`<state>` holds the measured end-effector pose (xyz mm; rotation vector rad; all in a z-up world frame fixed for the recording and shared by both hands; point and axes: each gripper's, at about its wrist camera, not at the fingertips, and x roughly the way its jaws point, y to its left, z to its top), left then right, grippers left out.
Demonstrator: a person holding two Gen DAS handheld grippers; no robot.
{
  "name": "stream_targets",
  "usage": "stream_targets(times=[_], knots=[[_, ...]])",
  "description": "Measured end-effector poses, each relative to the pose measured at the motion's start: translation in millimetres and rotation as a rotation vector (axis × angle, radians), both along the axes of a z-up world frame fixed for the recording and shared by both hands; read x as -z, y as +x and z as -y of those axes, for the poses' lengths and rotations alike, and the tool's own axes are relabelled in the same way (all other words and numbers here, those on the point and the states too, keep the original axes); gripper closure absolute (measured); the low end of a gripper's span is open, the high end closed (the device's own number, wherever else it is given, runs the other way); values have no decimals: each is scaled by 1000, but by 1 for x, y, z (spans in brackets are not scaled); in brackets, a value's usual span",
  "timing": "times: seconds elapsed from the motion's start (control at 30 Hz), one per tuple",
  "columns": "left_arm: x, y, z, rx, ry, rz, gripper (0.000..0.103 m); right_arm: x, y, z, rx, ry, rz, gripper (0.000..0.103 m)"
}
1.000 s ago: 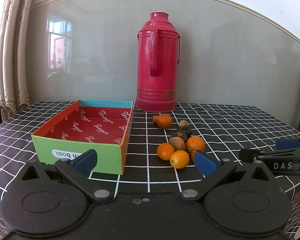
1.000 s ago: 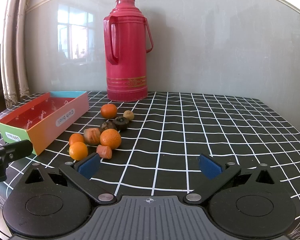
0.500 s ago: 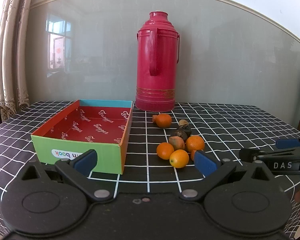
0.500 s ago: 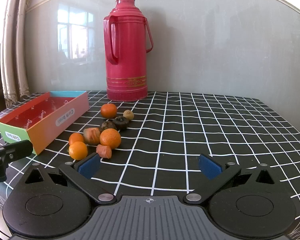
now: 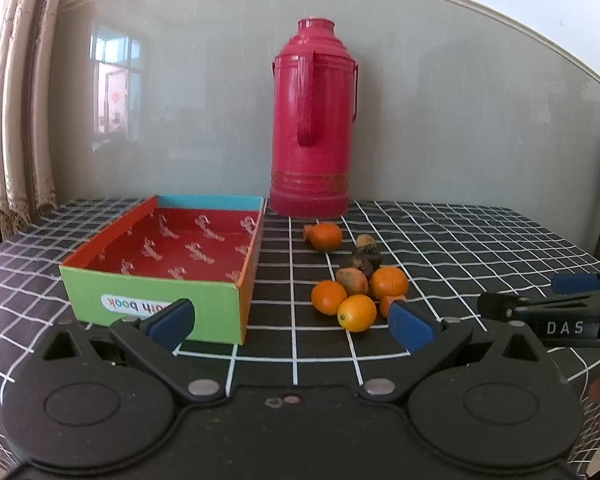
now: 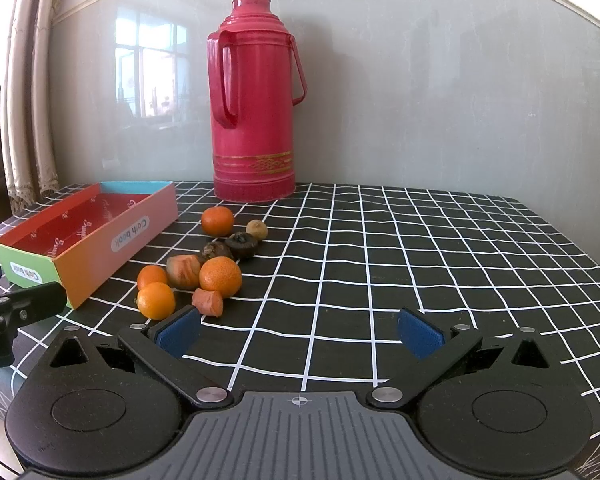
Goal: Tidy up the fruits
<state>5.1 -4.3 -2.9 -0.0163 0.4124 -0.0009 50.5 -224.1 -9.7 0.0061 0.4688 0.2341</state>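
Observation:
A cluster of small fruits lies on the checked tablecloth: several oranges (image 5: 357, 313) (image 6: 220, 276), two dark shrivelled fruits (image 6: 242, 245) and a small brown one (image 6: 257, 229). One orange (image 5: 326, 236) lies apart near the flask. An open, empty box (image 5: 172, 256) with a red inside stands left of the fruit; it also shows in the right wrist view (image 6: 88, 236). My left gripper (image 5: 291, 322) is open and empty, low before the box and fruit. My right gripper (image 6: 299, 332) is open and empty, right of the fruit.
A tall red thermos flask (image 5: 313, 128) (image 6: 253, 104) stands at the back against the grey wall. The table (image 6: 420, 248) stretches right of the fruit. Curtains hang at the far left (image 5: 24, 120). The right gripper shows at the left wrist view's right edge (image 5: 548, 312).
The right wrist view has crept slightly forward toward the fruit. The left gripper has barely moved. Both stay open.

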Motion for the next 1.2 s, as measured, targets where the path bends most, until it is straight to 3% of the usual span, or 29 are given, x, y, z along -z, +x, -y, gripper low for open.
stream_targets(times=[0.2, 0.37, 0.47, 0.57, 0.8, 0.93, 1.2], knots=[[9, 21, 13, 18, 34, -86, 6, -2, 6, 5, 19, 0, -3, 0], [22, 44, 31, 81, 32, -146, 36, -5, 21, 17, 74, -19, -24, 0], [29, 58, 43, 84, 51, -156, 38, -7, 33, 26, 100, 5, -35, 0], [33, 66, 47, 81, 49, -153, 49, -6, 45, 27, 110, 6, -41, 0], [41, 82, 44, 35, 36, -160, 59, 3, 63, 21, 90, -23, -28, 0], [40, 84, 45, 58, 14, -152, 80, 10, 70, 20, 75, -25, -76, 0], [31, 76, 41, 75, -6, -118, 80, 13, 71, 18, 88, -47, -80, 0]])
